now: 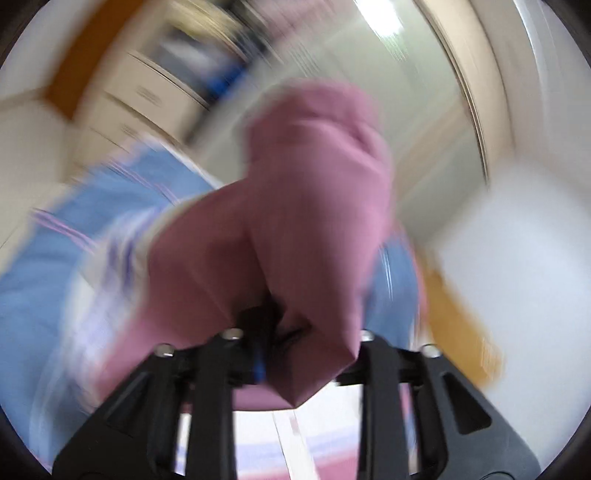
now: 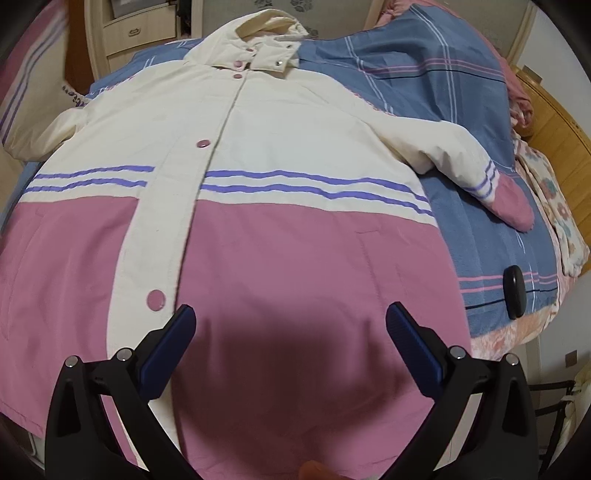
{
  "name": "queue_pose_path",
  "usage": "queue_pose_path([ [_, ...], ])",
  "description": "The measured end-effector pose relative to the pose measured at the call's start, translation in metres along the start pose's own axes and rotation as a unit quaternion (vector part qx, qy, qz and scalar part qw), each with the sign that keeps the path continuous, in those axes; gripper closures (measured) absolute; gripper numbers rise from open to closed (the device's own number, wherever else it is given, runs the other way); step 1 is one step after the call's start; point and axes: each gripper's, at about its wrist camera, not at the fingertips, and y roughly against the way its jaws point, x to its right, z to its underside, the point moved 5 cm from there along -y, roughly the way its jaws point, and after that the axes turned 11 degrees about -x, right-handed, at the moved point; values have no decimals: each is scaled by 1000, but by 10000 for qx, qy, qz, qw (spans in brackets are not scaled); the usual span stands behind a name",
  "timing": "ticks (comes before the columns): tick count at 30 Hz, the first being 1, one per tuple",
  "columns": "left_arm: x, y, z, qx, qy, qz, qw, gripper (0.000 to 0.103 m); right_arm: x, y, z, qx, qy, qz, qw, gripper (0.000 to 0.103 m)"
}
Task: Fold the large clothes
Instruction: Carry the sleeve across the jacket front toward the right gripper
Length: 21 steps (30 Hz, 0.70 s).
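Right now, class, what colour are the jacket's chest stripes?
Purple stripes on the jacket, clearest in the right wrist view.

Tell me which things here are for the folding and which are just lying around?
For the folding:
- coat, spread flat on the bed
- left gripper, shut on pink coat cloth
- right gripper, fingers open above the hem

Just lying around:
- blue striped bedsheet
- small black object on the sheet
- flowery quilt
- drawers

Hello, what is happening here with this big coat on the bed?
A person is folding a cream and pink padded coat spread on a blue plaid bedsheet. The left gripper is shut on pink coat fabric; that view is blurred. The right gripper hovers open above the pink hem.
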Motion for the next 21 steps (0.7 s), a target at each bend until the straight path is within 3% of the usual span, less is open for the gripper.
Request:
queue_pose_path([
  [2,31,-46,29,-846,-348,24,9958,38,15,4,0,65,-144,16,9999,1],
  [3,43,-64,45,-1141,-481,26,9923,38,21,6,0,96,-205,12,9997,1],
  [4,50,-72,56,-1242,-572,45,9906,36,28,8,0,134,-288,-11,9995,1],
  [6,53,-72,65,-1087,-551,7,9926,13,45,9,-1,164,-506,-166,9984,1],
  [8,50,-65,65,-906,-381,-18,9952,11,60,6,-3,144,-781,-641,9948,1],
  [10,35,-57,68,-900,-124,-168,9957,11,72,-1,-8,1,-1168,-1639,9795,1],
  [11,25,-55,63,-872,-35,-284,9958,11,71,-5,-11,-108,-1283,-2107,9690,1],
  [12,14,-53,62,-823,98,-530,9951,11,71,-11,-16,-264,-1462,-2828,9476,1],
  [14,-8,-32,72,-822,250,-866,9925,11,67,-15,-25,-311,-1670,-3624,9164,1],
  [15,-19,-31,75,-842,309,-1081,9901,11,61,-14,-33,-207,-1639,-3810,9097,1],
  [18,-46,-32,87,-862,388,-1496,9842,11,41,-8,-51,9,-1338,-3818,9145,1],
  [21,-62,-40,92,-932,416,-1688,9804,11,15,-24,-67,-302,-1271,-3947,9095,1],
])
